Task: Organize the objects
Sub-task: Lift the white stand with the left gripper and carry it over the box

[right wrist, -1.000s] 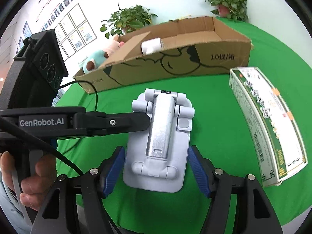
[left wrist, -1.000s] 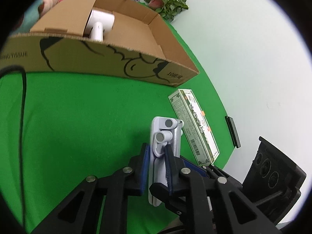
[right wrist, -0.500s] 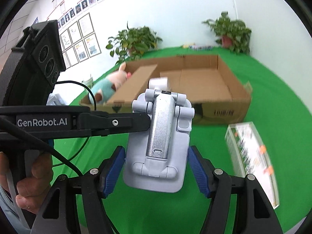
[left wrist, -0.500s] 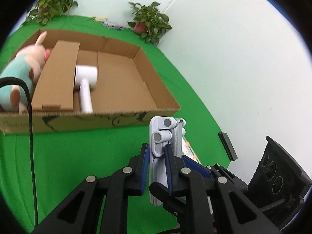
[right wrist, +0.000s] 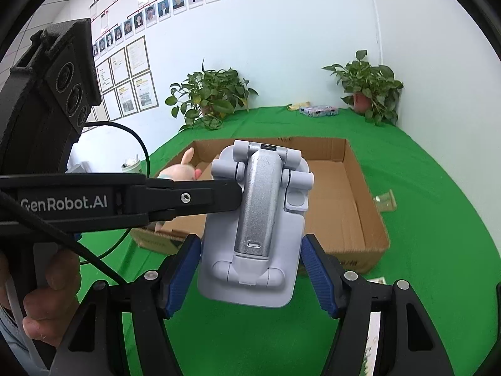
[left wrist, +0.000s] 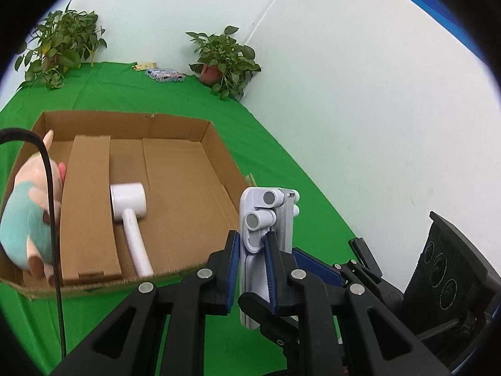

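A grey-white folding phone stand (left wrist: pixel 261 219) (right wrist: pixel 255 228) is held in the air by both grippers, near the front right corner of an open cardboard box (left wrist: pixel 188 194) (right wrist: pixel 344 200). My left gripper (left wrist: pixel 250 250) is shut on its edge. My right gripper (right wrist: pixel 250 269) is shut on its flat sides. The box holds a white hair dryer (left wrist: pixel 130 210) and a plush pig (left wrist: pixel 28 216) (right wrist: pixel 180 172).
A green cloth (left wrist: pixel 275 156) covers the table. Two potted plants (left wrist: pixel 225 59) (left wrist: pixel 59 47) and small packets (left wrist: pixel 164 75) stand at the far edge by the white wall. A black cable (left wrist: pixel 50 206) hangs at the left. A printed carton (right wrist: pixel 372 338) lies below right.
Both grippers have lifted the phone stand up from the cloth and tilted upward. The box now lies below and ahead, and the printed carton has dropped almost out of sight.
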The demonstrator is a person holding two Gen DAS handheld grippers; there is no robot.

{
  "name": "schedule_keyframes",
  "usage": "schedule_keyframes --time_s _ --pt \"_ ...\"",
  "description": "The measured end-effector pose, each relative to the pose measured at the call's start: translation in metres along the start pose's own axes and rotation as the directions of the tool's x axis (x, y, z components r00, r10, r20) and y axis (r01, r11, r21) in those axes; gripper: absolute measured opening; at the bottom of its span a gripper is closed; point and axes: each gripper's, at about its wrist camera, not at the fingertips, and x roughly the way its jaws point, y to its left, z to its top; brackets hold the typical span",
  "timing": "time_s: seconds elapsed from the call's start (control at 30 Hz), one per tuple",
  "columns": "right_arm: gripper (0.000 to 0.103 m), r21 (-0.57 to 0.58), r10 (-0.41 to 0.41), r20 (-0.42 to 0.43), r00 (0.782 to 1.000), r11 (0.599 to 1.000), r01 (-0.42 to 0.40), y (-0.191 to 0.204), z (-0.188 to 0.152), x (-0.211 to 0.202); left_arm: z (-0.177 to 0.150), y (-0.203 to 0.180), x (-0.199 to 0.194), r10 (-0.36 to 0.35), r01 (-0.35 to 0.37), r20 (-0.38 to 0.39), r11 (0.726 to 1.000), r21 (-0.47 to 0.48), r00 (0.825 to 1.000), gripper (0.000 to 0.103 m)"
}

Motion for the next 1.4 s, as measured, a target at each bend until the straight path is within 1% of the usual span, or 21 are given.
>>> schedule_keyframes --time_s 0.13,0.33,0.5,0.6,0.7,0.8,1.07,1.1,1.13,1.17,1.2,1.3,1.4 --pt "0.064 -0.006 0.007 -0.008 1.000 1.000 -0.007 -0.006 0.025 0.012 0.018 0.006 0.006 0.012 -0.012 -0.001 1.000 -0.013 1.000 0.015" --pt "0.064 0.005 0.049 -0.052 0.997 0.999 -0.049 -0.014 0.052 0.038 0.035 0.022 0.021 0.038 -0.039 -0.020 0.998 -0.043 0.999 0.015" --pt "0.064 0.025 0.076 -0.103 0.992 0.997 -0.074 -0.021 0.061 0.071 0.040 0.039 0.040 0.057 -0.062 -0.064 0.995 -0.077 0.996 0.015" --pt "0.064 0.040 0.093 -0.139 0.986 0.995 -0.088 -0.027 0.060 0.093 0.040 0.050 0.054 0.083 -0.092 -0.096 0.990 -0.103 0.992 0.015" --pt "0.064 0.073 0.128 -0.185 0.974 0.990 -0.117 -0.034 0.056 0.118 0.038 0.061 0.069 0.113 -0.131 -0.137 0.983 -0.132 0.984 0.015" --pt "0.064 0.101 0.162 -0.233 0.959 0.985 -0.141 -0.041 0.051 0.143 0.034 0.076 0.086 0.117 -0.147 -0.183 0.976 -0.158 0.976 0.015" --pt "0.064 0.152 0.193 -0.340 0.921 0.977 -0.148 -0.053 0.029 0.191 0.025 0.100 0.120 0.129 -0.187 -0.278 0.963 -0.193 0.952 0.014" --pt "0.063 0.160 0.194 -0.350 0.916 0.976 -0.146 -0.055 0.027 0.195 0.023 0.101 0.123 0.136 -0.196 -0.289 0.962 -0.190 0.948 0.014" --pt "0.042 0.165 0.198 -0.361 0.911 0.975 -0.147 -0.055 0.024 0.199 0.021 0.101 0.127 0.158 -0.220 -0.307 0.960 -0.176 0.938 0.014" --pt "0.039 0.165 0.217 -0.379 0.899 0.972 -0.165 -0.054 0.022 0.204 0.020 0.103 0.129 0.187 -0.248 -0.312 0.954 -0.169 0.932 0.015" --pt "0.037 0.160 0.213 -0.386 0.897 0.974 -0.162 -0.052 0.020 0.206 0.019 0.106 0.130 0.192 -0.257 -0.316 0.950 -0.179 0.929 0.015" --pt "0.036 0.155 0.206 -0.381 0.901 0.975 -0.158 -0.051 0.018 0.209 0.017 0.111 0.128 0.180 -0.249 -0.314 0.948 -0.196 0.932 0.015" --pt "0.035 0.146 0.202 -0.383 0.902 0.977 -0.156 -0.048 0.018 0.211 0.015 0.114 0.126 0.181 -0.255 -0.324 0.946 -0.201 0.928 0.015"
